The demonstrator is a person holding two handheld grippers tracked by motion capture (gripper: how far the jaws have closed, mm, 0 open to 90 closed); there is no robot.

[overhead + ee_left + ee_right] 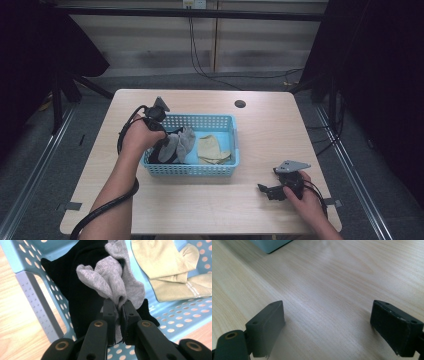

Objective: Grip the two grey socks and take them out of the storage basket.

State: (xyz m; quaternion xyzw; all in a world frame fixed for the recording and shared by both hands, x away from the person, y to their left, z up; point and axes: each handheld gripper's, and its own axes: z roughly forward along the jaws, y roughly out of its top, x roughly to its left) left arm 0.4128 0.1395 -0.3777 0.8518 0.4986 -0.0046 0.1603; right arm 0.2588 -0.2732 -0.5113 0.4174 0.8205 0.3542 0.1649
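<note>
- My left gripper (pixel 119 308) is pinched tight on a fold of the grey sock (pixel 113 281); the cloth bunches up out of the closed jaws and hangs above the basket floor.
- Directly beneath and behind that sock lies a black sock (pixel 80 290), spreading toward the basket's left wall.
- Blue basket (pixel 225 120): its perforated wall runs close on the left of my left gripper, and the near rim sits just below the jaws. Tight on those two sides.
- Right of the left gripper, inside the basket, a beige sock (pixel 170 272) lies flat, clear of the grey one, with a strip of bare basket floor between them.
- In the high view my left hand (pixel 137 136) sits over the basket's left end.
- My right gripper (pixel 329 325) rests low over the table (pixel 332 282), jaws spread wide with nothing between them.
- Ahead of the right gripper there is open wood; a basket corner shows far ahead to its left, well apart. Plenty of room there.
</note>
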